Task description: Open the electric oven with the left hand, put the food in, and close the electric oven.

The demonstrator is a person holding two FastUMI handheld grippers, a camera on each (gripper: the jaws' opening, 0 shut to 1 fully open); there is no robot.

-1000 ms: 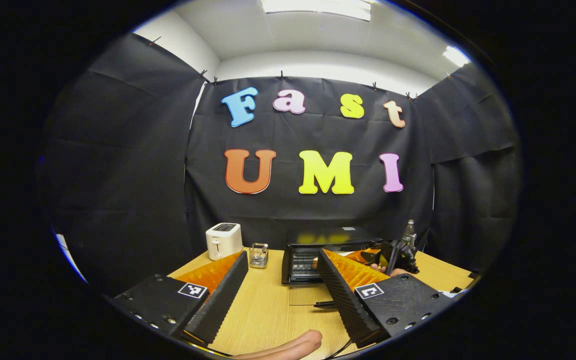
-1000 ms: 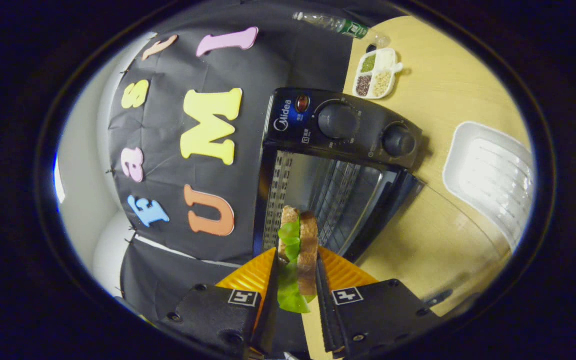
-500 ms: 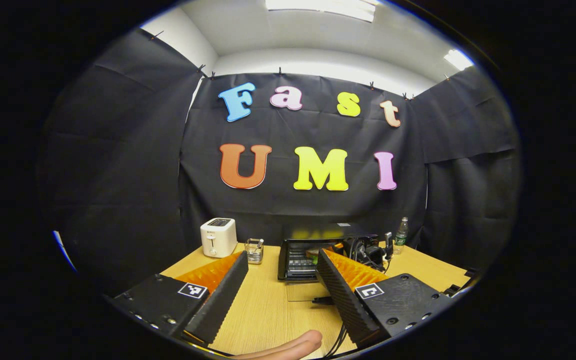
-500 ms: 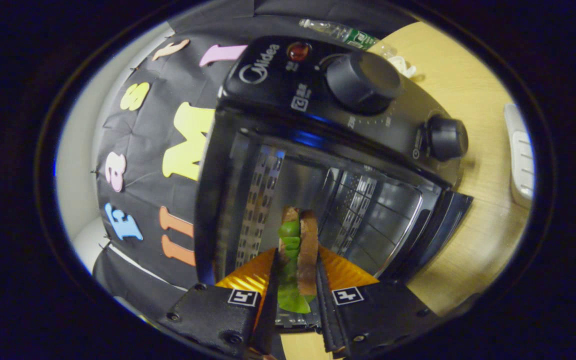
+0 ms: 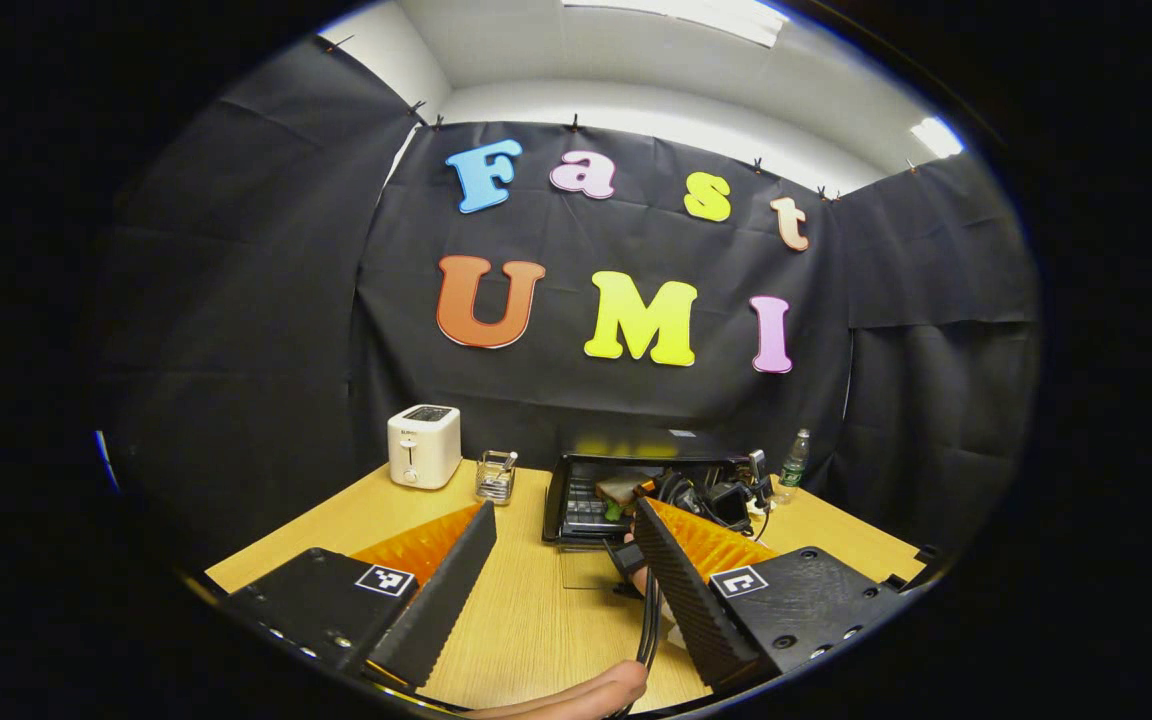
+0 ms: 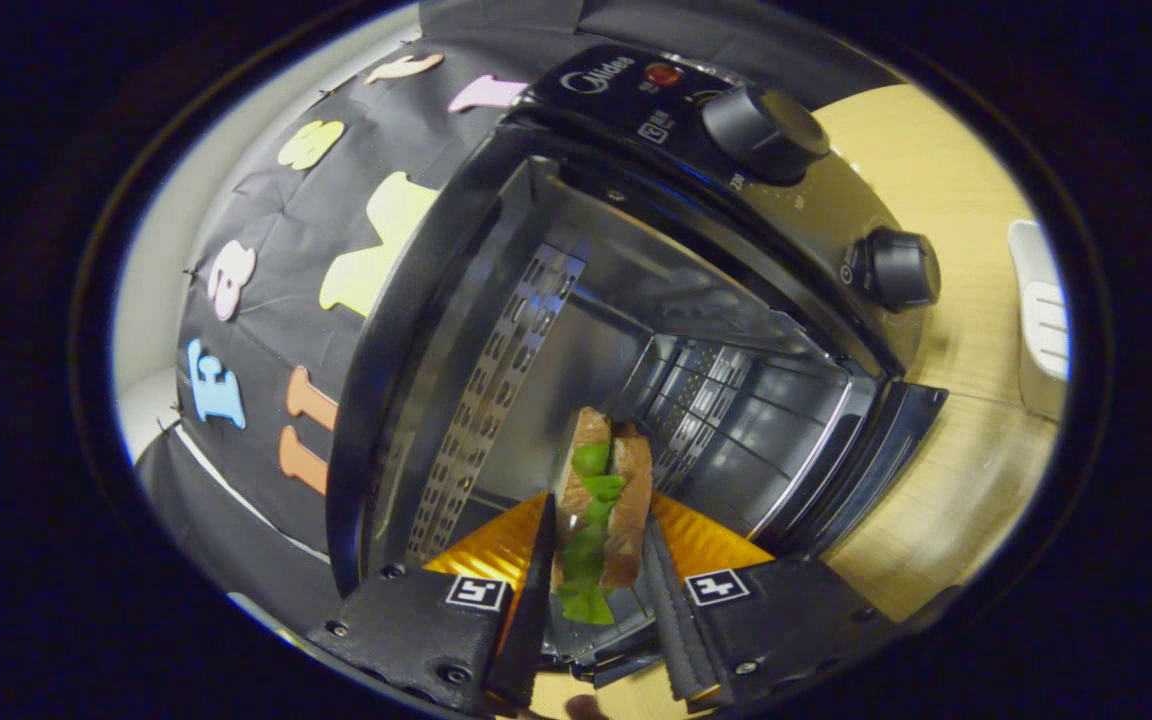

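The black electric oven [image 5: 636, 470] stands at the back of the wooden table with its glass door [image 5: 586, 567] folded down flat. My right gripper [image 6: 596, 560] is rolled on its side and shut on a sandwich [image 6: 603, 495] of brown bread and green lettuce. The sandwich is inside the oven's mouth [image 6: 636, 330], above the wire rack [image 6: 736, 420]. From the left gripper view the sandwich [image 5: 620, 490] shows in the oven opening, with the right gripper [image 5: 711, 500] behind it. My left gripper [image 5: 564, 510] hangs back over the table, open, with nothing between its fingers.
A white toaster [image 5: 423, 445] and a small glass holder [image 5: 496, 476] stand left of the oven, a plastic bottle [image 5: 792, 464] to its right. Two black knobs [image 6: 764, 132] sit on the oven's panel. A white tray [image 6: 1038, 320] lies beside the oven.
The right gripper has carried the sandwich forward from in front of the oven into its open mouth. The left gripper has drawn back a little from the oven.
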